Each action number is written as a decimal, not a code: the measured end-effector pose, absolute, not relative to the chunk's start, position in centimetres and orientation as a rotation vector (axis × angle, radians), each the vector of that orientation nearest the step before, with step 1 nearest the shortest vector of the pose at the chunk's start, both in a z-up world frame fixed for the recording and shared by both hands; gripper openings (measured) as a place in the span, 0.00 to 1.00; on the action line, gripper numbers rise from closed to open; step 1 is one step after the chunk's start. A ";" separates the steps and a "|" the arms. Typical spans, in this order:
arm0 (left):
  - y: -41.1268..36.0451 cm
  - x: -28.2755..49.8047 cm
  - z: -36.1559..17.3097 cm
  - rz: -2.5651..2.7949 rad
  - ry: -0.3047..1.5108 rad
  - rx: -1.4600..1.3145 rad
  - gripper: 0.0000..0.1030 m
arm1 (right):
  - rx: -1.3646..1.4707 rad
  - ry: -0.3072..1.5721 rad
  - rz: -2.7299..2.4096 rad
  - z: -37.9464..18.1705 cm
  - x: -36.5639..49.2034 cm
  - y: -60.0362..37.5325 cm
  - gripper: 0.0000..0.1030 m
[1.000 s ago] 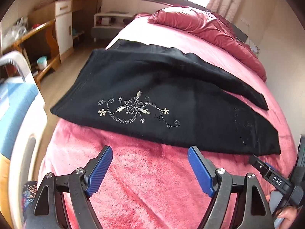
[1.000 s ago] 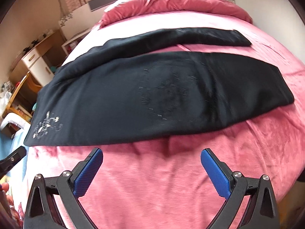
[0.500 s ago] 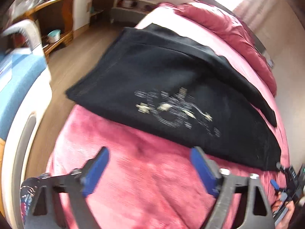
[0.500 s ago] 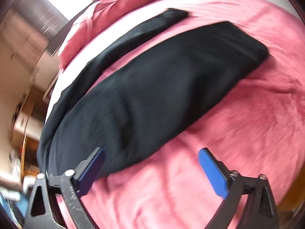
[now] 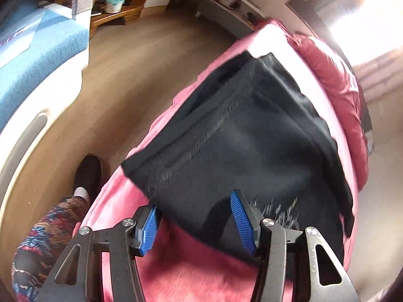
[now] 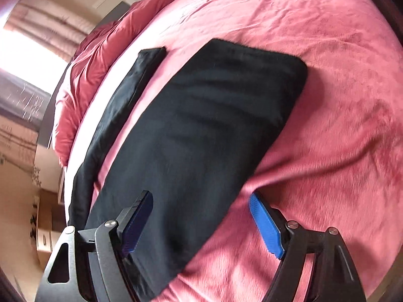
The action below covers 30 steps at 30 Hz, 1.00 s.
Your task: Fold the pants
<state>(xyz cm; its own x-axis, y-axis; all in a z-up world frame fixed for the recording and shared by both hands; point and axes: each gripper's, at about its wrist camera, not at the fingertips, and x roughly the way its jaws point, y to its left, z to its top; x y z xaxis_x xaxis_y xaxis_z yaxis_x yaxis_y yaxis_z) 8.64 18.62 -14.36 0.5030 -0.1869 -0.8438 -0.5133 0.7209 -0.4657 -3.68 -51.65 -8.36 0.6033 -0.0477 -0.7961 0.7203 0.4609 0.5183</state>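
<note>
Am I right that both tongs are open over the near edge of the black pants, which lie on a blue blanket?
Not quite: the blanket is pink, not blue, as the right wrist view shows plainly. The rest holds: the left tongs and right tongs are both open over the near edge of the black pants.

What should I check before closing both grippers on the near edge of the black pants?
1. Left gripper open: ok, nothing between the pads.
2. Right gripper open: ok, nothing between the pads.
3. Left gripper straddles the near edge of the black pants: ok, one finger over cloth, one over the pink blanket.
4. Right gripper straddles the same edge: ok.
5. Fingers touching cloth: cannot tell, frames are blurred.
6. Pants lying flat: ok in the right wrist view; the far leg lies apart.
</note>
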 end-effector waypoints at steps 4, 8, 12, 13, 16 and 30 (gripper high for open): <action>18.5 9.0 -13.7 0.235 1.023 -0.743 0.19 | 1.000 0.773 -0.578 -7.7 -3.3 -53.7 0.65; 18.5 9.2 -12.9 0.234 1.007 -0.696 0.06 | 1.015 0.777 -0.596 -7.8 -3.4 -55.8 0.33; 18.3 8.6 -11.3 0.227 0.990 -0.659 0.06 | 0.968 0.769 -0.568 -6.6 -3.6 -56.1 0.14; 18.2 8.4 -10.7 0.223 0.984 -0.647 0.06 | 0.942 0.764 -0.558 -6.0 -3.7 -55.9 0.13; 18.3 7.0 -9.0 0.204 0.965 -0.628 0.06 | 0.908 0.754 -0.545 -5.0 -4.9 -55.7 0.13; 19.0 -1.2 -10.7 0.197 1.043 -0.647 0.06 | 0.853 0.832 -0.646 -5.8 -13.1 -56.0 0.12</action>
